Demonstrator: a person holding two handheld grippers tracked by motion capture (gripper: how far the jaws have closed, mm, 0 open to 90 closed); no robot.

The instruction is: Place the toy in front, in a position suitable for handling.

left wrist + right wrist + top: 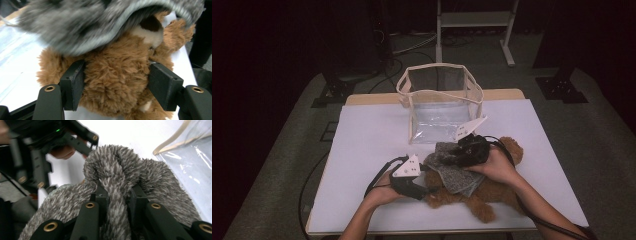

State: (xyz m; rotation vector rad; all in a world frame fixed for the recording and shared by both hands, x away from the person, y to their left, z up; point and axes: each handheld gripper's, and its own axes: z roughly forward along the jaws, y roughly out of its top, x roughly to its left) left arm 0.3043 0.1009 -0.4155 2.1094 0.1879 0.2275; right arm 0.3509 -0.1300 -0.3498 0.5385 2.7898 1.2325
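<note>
Right gripper (117,195): clenched on one fuzzy grey knitted cloth (120,170).
Left gripper (116,87): clamped on one brown plush teddy bear (112,75).
Clear plastic bag (439,100): one counted.

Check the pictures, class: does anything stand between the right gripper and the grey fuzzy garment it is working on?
Nothing does. The right gripper is already shut on a bunched fold of the grey fuzzy garment, which lies over the brown teddy bear. The left gripper clasps the bear's body, below the garment.
</note>
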